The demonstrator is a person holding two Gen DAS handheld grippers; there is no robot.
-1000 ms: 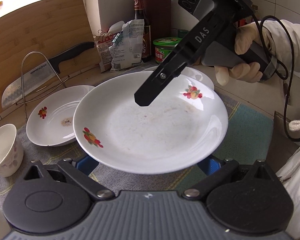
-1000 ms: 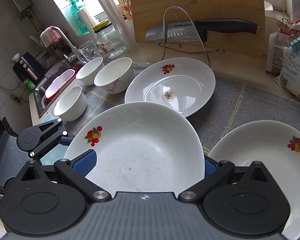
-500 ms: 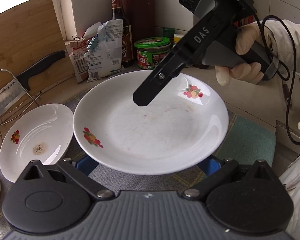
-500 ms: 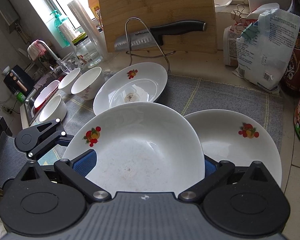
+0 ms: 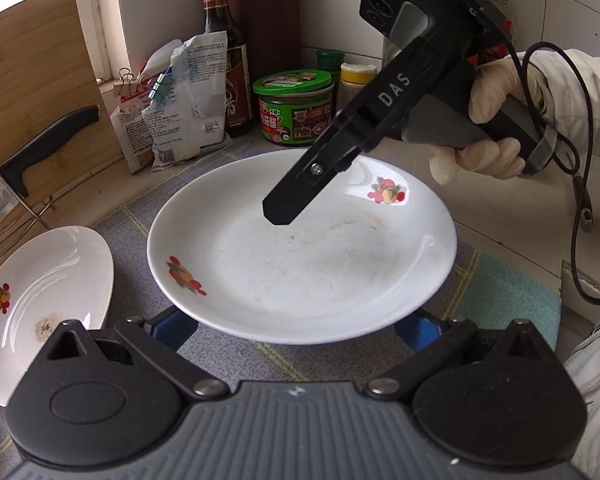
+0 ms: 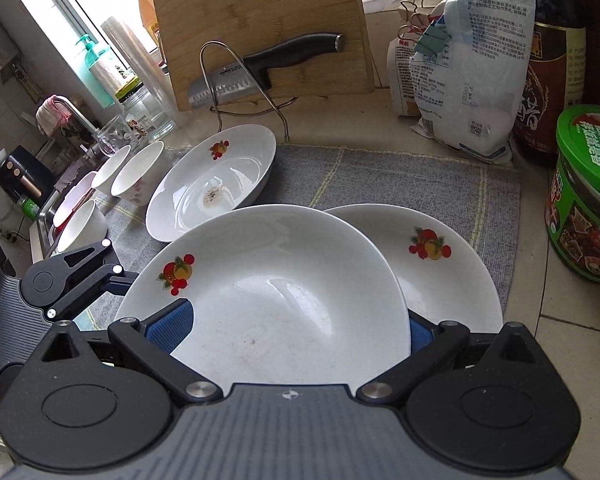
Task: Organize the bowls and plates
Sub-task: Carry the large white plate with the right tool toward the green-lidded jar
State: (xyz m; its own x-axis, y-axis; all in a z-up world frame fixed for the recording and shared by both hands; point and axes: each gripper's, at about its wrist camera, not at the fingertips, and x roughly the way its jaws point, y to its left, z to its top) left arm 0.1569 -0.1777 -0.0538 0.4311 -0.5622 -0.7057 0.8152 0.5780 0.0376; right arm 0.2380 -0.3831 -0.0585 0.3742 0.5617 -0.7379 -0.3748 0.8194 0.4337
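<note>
The held plate (image 6: 268, 296) has moved right, now overlapping a second plate (image 6: 440, 264) near the counter's right end; white, fruit-printed, faintly smeared; both the left gripper (image 5: 296, 326) and right gripper (image 6: 292, 330) clamp its rim.

Knife (image 6: 260, 70) against bamboo board (image 6: 260, 20), green-lidded jar (image 5: 294, 108), sauce bottle (image 5: 224, 56)
</note>
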